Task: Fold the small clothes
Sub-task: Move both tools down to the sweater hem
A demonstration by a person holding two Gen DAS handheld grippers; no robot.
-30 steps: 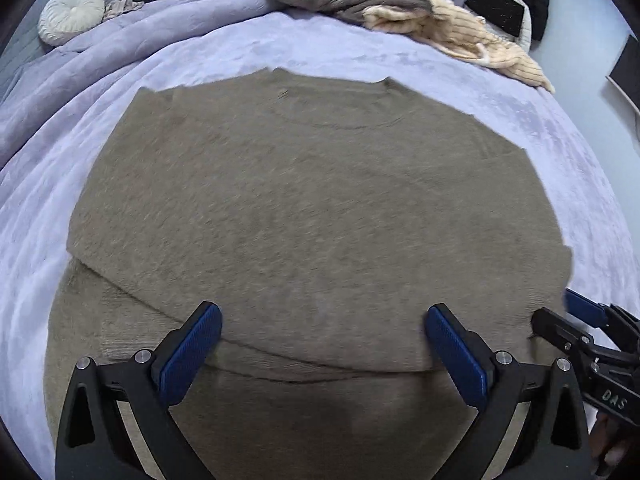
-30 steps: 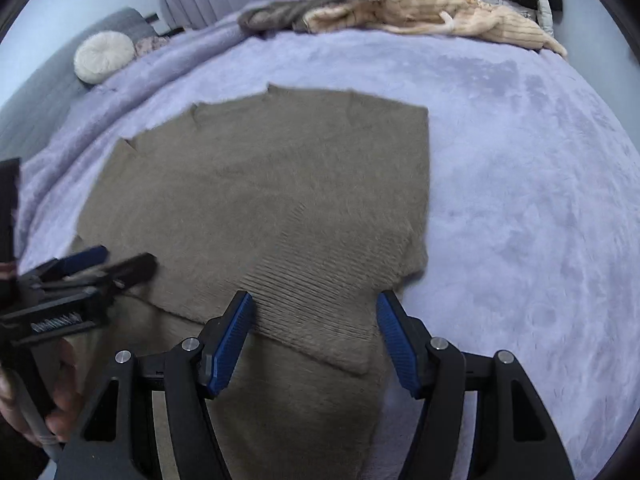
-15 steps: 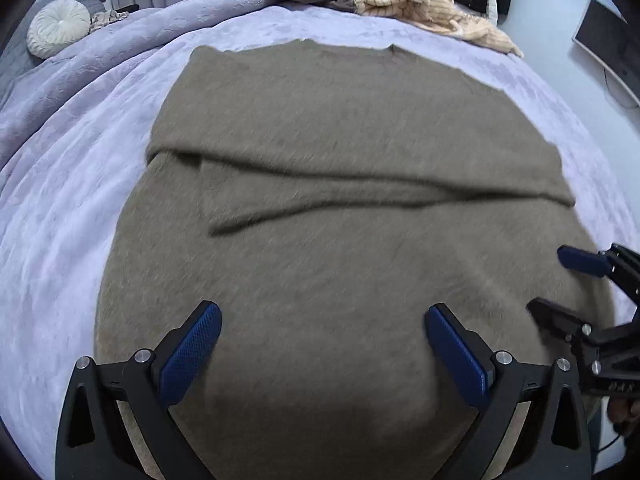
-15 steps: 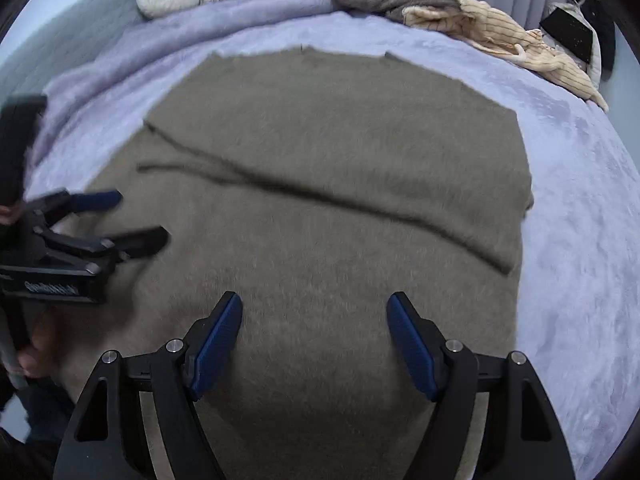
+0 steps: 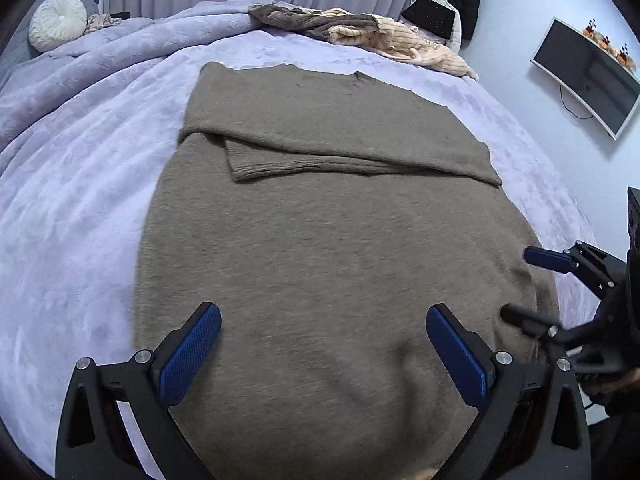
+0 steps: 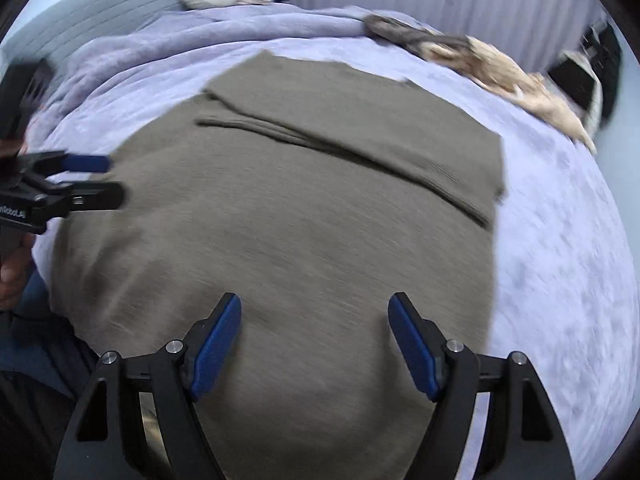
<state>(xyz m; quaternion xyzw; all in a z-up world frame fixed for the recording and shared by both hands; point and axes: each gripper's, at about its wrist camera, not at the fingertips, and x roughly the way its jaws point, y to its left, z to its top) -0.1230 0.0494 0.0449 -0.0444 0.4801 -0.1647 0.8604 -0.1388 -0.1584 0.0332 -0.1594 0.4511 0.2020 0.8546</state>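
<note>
An olive-brown knit sweater [image 5: 340, 240] lies flat on the lavender bed cover [image 5: 80, 200], neck at the far end. Its sleeves [image 5: 320, 160] are folded across the chest, one over the other. My left gripper [image 5: 323, 314] hovers open over the sweater's lower body, nothing between its blue pads. My right gripper [image 6: 315, 300] is open too, over the same lower part [image 6: 300, 220] further right, jaws empty. Each gripper shows in the other's view: the right gripper [image 5: 520, 284] near the sweater's right edge, the left gripper [image 6: 110, 180] near its left edge. The near hem is hidden below the fingers.
A heap of brown and cream clothes [image 5: 360, 34] lies at the far end of the bed. A round white cushion [image 5: 58, 20] sits far left, by grey upholstery. A monitor [image 5: 588, 80] hangs on the right wall. A person's hand [image 6: 12, 272] holds the left gripper.
Both grippers have drawn back from the folded sleeves toward the sweater's near end, so more of its lower body shows. The right jaws stand slightly wider. The sweater has not moved.
</note>
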